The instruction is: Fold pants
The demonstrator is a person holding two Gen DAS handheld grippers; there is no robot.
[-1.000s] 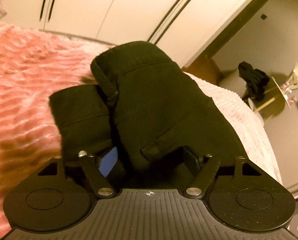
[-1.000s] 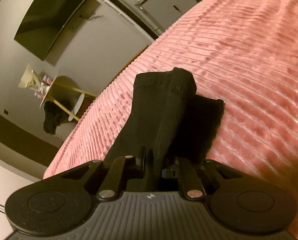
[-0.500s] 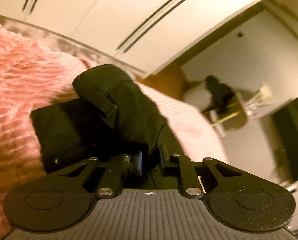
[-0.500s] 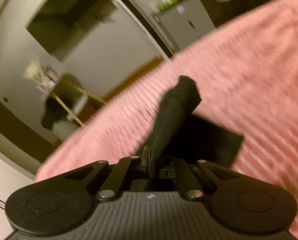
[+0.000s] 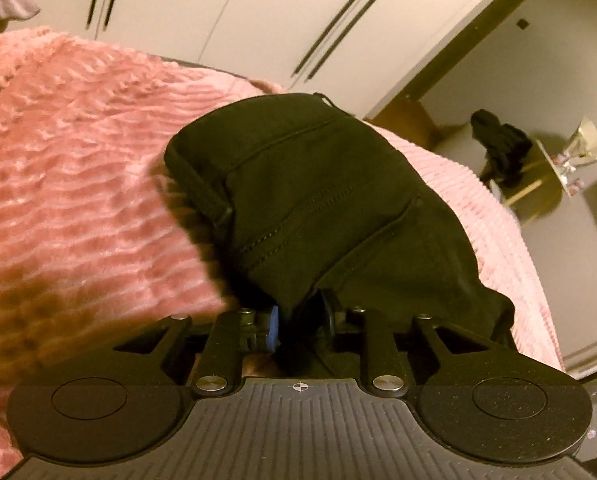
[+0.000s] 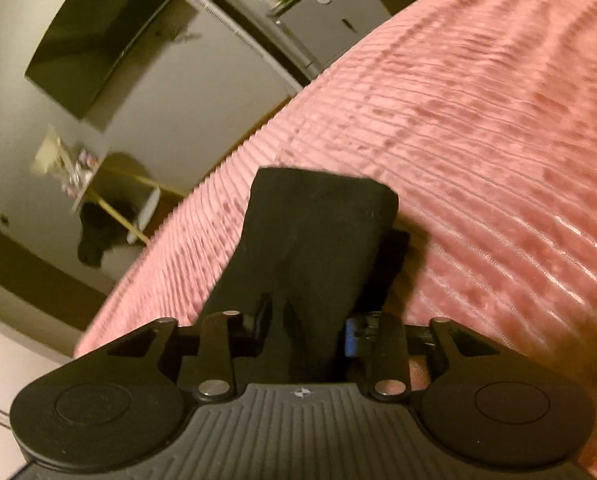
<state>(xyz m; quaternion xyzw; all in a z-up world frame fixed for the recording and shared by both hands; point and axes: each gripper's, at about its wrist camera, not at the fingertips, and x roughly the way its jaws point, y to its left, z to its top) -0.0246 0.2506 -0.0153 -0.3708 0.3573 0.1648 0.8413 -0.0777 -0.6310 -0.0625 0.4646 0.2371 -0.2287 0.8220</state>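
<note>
1. both tongs have shifted since the earlier frames: the upper layer of the black pants (image 5: pixel 322 200) now covers the lower layer almost fully in the left view, where a second ago the lower layer showed clearly at the left of the fold.
2. the left tongs (image 5: pixel 300 320) are clamped on a bunch of the cloth at lower centre; their jaws have just opened a little, but the pads still press on the cloth.
3. the right tongs (image 6: pixel 307 330) have just been opening; the cloth lies between them, and the blue pad at the right stands off from it, so i judge this grip is let go.
4. the pants lie on the pink bedspread (image 5: pixel 78 184), going from each pair of tongs up toward the frame centre.
5. only the left view shows the seams and the pocket; the right view shows the narrow hem end (image 6: pixel 322 192), with the lower layer just visible at its right.
</note>
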